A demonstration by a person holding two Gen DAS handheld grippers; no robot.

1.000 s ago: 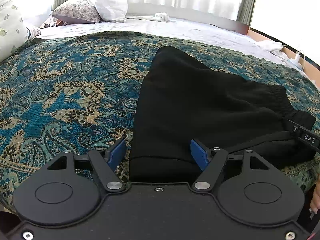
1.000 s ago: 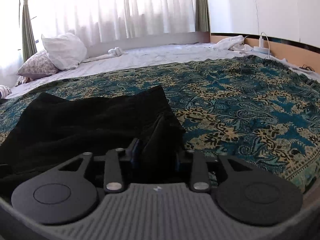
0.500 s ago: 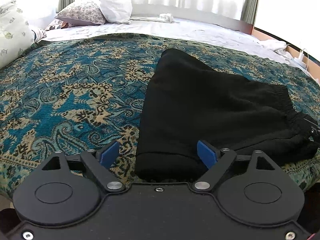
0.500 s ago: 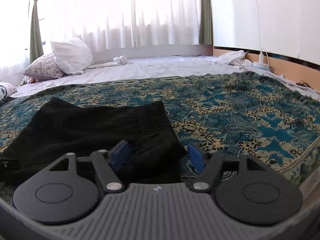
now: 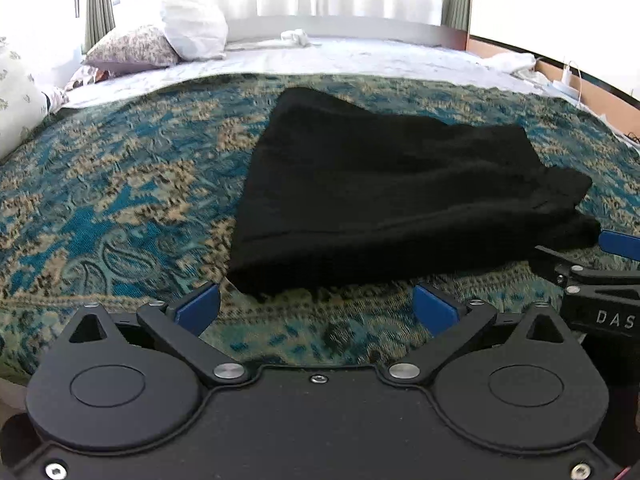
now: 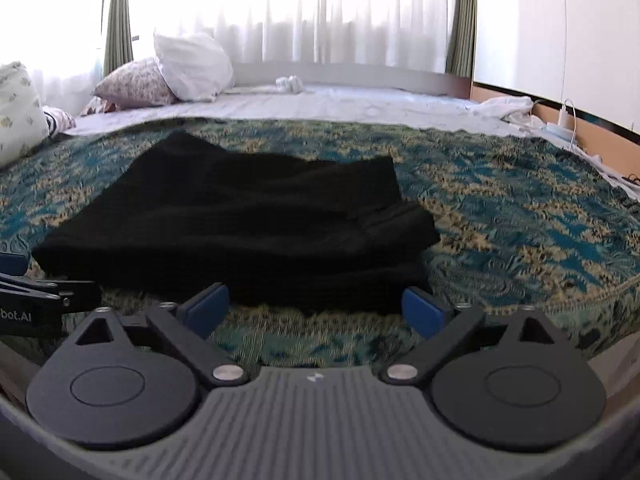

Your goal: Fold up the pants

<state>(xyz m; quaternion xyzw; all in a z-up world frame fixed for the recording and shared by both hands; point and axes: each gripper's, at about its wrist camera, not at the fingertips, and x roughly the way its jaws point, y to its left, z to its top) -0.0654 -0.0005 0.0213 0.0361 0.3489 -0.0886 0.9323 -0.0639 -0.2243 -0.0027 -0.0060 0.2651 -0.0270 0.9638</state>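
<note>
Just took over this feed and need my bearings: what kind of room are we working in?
Most likely a bedroom. The folded pants lie on a bed's patterned bedspread, pillows are stacked at the far end, and curtains cover a bright window behind.

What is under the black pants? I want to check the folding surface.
The pants lie on a teal patterned bedspread, seen all around them. The part directly beneath is covered, so anything hidden there cannot be seen.

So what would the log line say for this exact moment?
left gripper: open, empty | right gripper: open, empty | black pants: folded, lying on patterned bedspread
</note>
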